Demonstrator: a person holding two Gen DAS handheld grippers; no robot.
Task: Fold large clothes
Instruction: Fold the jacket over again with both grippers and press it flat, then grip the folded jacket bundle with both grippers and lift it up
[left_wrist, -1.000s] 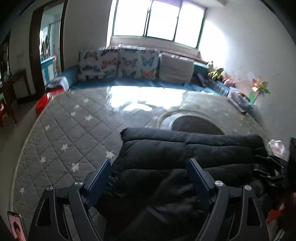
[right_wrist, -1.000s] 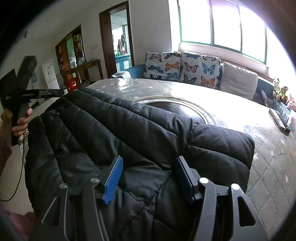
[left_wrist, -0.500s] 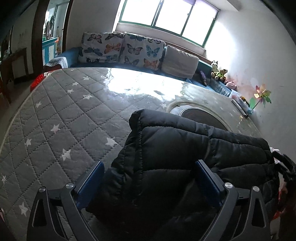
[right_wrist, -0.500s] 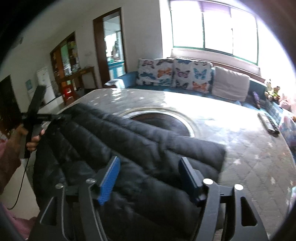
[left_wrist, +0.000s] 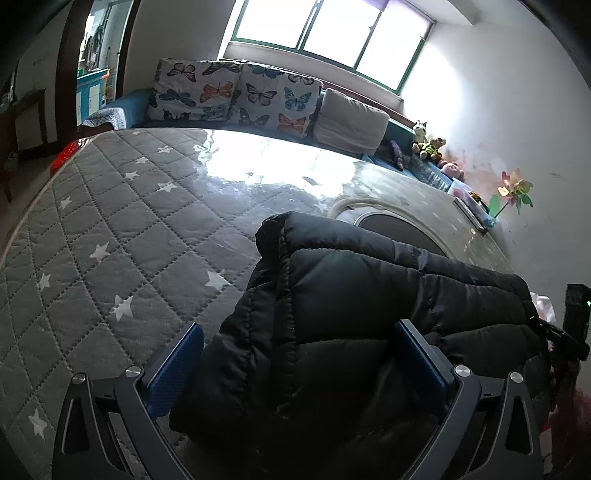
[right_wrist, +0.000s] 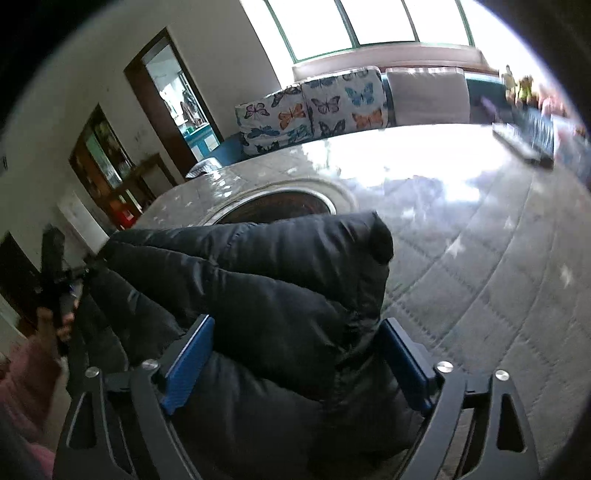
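Lying across the lower middle of both wrist views, black quilted puffer jacket (left_wrist: 351, 314) on grey star-quilted table cover (left_wrist: 110, 236), one bulky end reaching toward the frame centre. Straddling that padding low in the left view, left gripper (left_wrist: 299, 354), blue-padded jaws spread wide on either side of the fabric, not pinching it. Same stance low in the right view for right gripper (right_wrist: 295, 350), jaws wide apart around the jacket (right_wrist: 258, 288). Along the upper part of the left view, butterfly-print cushions (left_wrist: 236, 94) under a bright window (left_wrist: 332, 29).
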